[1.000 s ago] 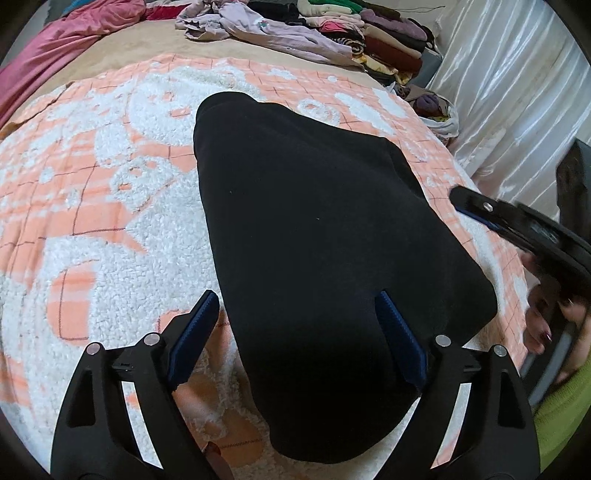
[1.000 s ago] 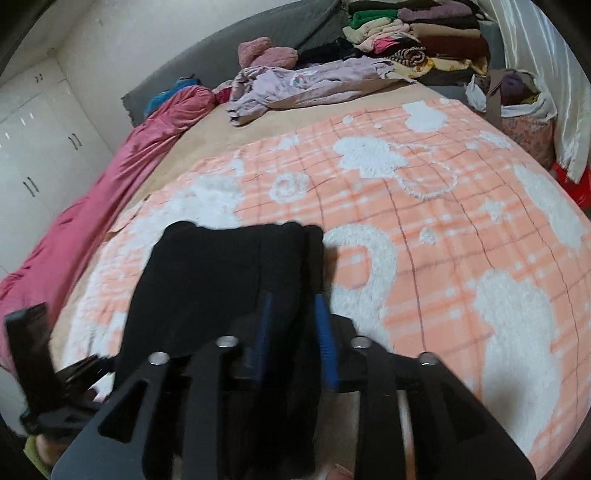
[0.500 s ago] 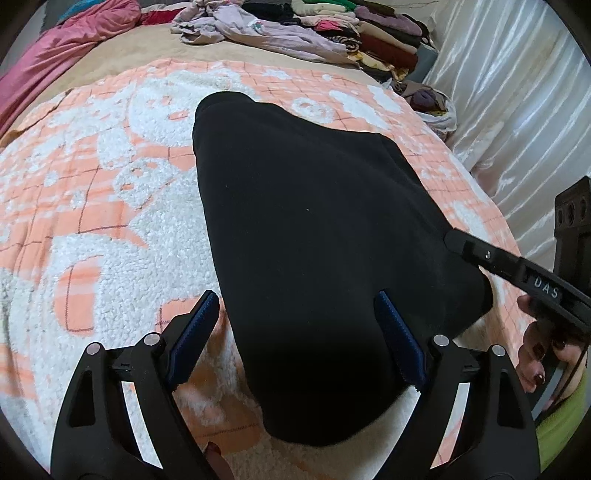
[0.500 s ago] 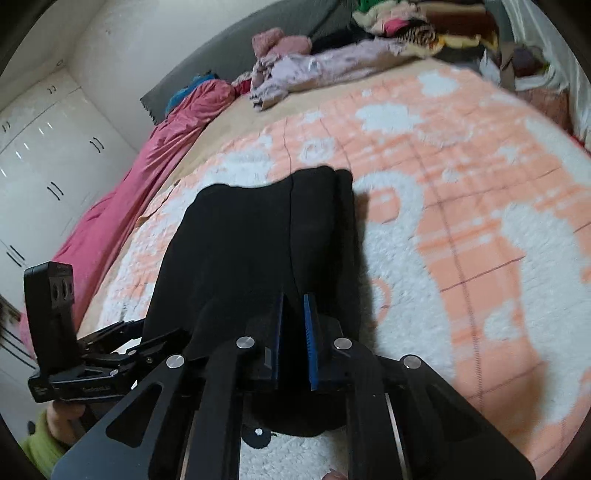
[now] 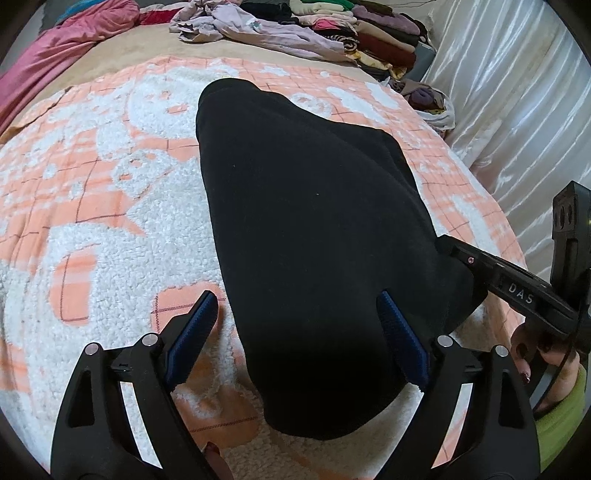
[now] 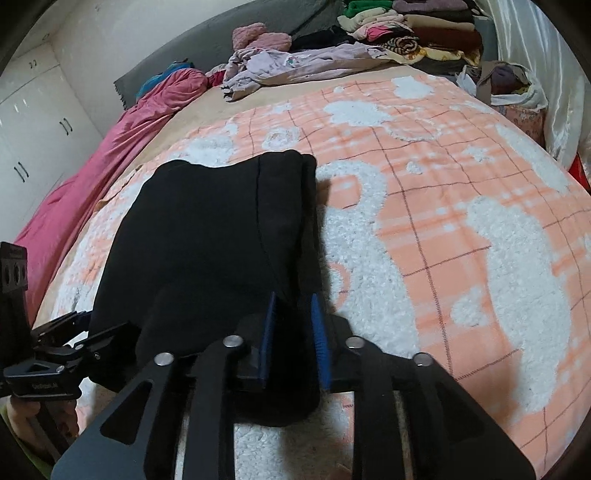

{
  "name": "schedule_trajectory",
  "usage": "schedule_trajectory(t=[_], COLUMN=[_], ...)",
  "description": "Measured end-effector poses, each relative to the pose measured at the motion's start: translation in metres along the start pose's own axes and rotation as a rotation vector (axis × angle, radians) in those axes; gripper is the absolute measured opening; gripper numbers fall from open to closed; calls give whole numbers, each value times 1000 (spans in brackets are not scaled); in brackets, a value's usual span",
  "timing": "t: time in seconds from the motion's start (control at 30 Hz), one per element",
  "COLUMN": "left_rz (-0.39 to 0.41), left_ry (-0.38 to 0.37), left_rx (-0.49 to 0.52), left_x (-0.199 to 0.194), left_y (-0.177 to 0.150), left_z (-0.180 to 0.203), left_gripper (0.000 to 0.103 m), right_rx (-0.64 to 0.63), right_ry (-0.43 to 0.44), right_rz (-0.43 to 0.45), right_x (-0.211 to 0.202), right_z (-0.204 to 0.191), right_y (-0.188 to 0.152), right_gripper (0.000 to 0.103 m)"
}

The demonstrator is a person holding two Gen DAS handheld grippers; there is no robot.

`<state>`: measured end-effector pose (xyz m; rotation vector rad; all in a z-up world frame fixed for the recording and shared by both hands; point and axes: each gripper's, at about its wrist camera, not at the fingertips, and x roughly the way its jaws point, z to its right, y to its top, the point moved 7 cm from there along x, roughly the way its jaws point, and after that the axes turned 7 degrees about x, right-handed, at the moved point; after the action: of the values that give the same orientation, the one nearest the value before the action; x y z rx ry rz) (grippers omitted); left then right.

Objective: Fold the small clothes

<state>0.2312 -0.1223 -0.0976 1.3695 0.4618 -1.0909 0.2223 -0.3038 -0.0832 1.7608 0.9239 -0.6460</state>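
Two hand-held grippers work at the near end of a black garment [image 5: 314, 203] that lies folded and flat on an orange-and-white fleecy blanket [image 5: 92, 206] spread over a bed. The garment runs away from the cameras, narrow at its far end and wider near the grippers, with a folded layer along its right side showing as a raised band in the right wrist view. The left gripper [image 5: 295, 299] hangs over the near left part of the garment with its jaws opening wide; one blue pad is above the bare blanket just beside the cloth's edge, the other above the black cloth, and neither presses on anything. The right gripper [image 6: 293, 297] sits at the near right corner, its jaws opening as well, parted only a little, with the thick folded edge of the garment lying between the blue pads and resting on the blanket rather than lifted. A hand [image 5: 535, 354] with dark-painted nails and a green sleeve [image 5: 561, 413] holds that gripper's handle. At the far end of the bed lie a crumpled lilac garment [image 5: 266, 33], a stack of folded clothes [image 5: 369, 33] and a pink cover [image 5: 55, 55]. A shiny white curtain [image 5: 517, 92] hangs on the right, and white cupboards [image 6: 29, 129] stand on the left.
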Motion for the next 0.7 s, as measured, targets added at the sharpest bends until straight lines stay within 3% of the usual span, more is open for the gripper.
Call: schedule_trajectory(t=[0.07, 0.23, 0.4, 0.7], left_rz=[0, 0, 0, 0], left_ry=[4, 2, 5, 5], left_rx=[-2, -15, -19, -31], left_x=[0, -2, -2, -5], left_y=[1, -1, -2, -1], left_z=[-1, -3, -4, -7], left_gripper=[81, 81, 81, 83], right_rx=[8, 51, 69, 68], right_ry=[-28, -10, -31, -41], right_rz=[15, 28, 51, 89], right_x=[-4, -15, -24, -38], right_z=[5, 14, 21, 20], right_y=[0, 1, 1, 0], right_gripper=[47, 58, 81, 96])
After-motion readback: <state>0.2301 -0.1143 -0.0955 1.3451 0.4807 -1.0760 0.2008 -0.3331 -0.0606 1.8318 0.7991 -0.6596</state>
